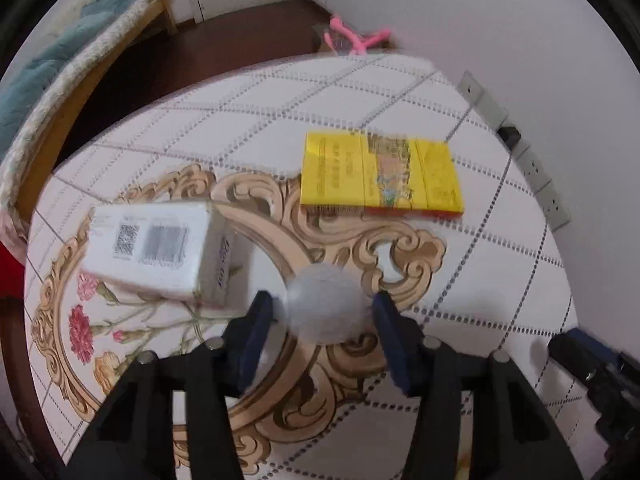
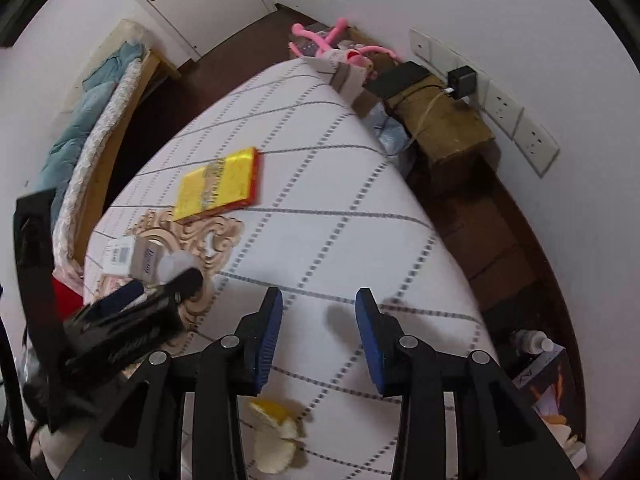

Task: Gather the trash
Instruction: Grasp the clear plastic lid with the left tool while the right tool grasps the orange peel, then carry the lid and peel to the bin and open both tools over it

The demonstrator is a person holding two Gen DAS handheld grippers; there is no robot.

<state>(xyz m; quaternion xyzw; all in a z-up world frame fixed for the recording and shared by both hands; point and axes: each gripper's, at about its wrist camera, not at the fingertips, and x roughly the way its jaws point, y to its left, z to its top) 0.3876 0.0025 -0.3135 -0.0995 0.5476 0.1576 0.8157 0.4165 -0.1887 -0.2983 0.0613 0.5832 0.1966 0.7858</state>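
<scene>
Trash: I see a crumpled translucent ball (image 1: 325, 304) and a banana peel (image 2: 276, 436) on the table (image 1: 460, 280).
Progress: I judge the task is early; the peel lies untouched, no bin in view.
Left gripper (image 1: 320, 312): its pads press on the ball.
Right gripper (image 2: 318, 312): jaws apart, empty; peel at 6 o'clock beneath.
Look: ball whitish, blurred; peel yellow, pale inside.

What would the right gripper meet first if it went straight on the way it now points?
Probably the bare white tablecloth with dashed grey lines; nothing lies between the right gripper's fingers. The yellow-white peel sits behind the tips, off that line.
</scene>
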